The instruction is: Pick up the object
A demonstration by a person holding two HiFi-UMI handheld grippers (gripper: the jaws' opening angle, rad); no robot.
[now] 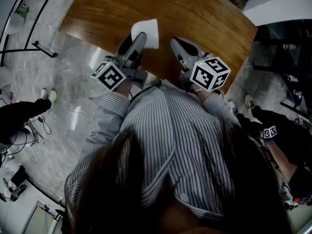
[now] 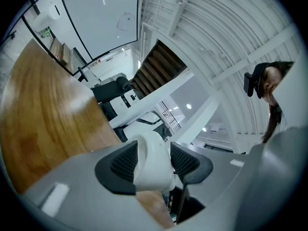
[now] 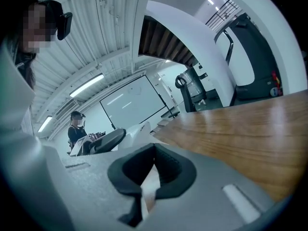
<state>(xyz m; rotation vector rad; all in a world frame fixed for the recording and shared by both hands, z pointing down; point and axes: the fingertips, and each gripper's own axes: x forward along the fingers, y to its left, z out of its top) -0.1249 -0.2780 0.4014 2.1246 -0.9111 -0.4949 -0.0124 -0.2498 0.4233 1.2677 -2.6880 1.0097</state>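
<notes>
A white, rounded object hangs over the near edge of the brown wooden table, with my left gripper shut on it. In the left gripper view the white object fills the gap between the two black pads, which press on its sides. My right gripper is a little to the right over the table, shut, with nothing held. In the right gripper view its pads meet at the tip, and the white object shows beyond them to the left.
The table is bare wood with a curved edge. Grey floor with cables lies to the left. Another person's dark clothing with a marker cube is at the right. A person stands by a whiteboard.
</notes>
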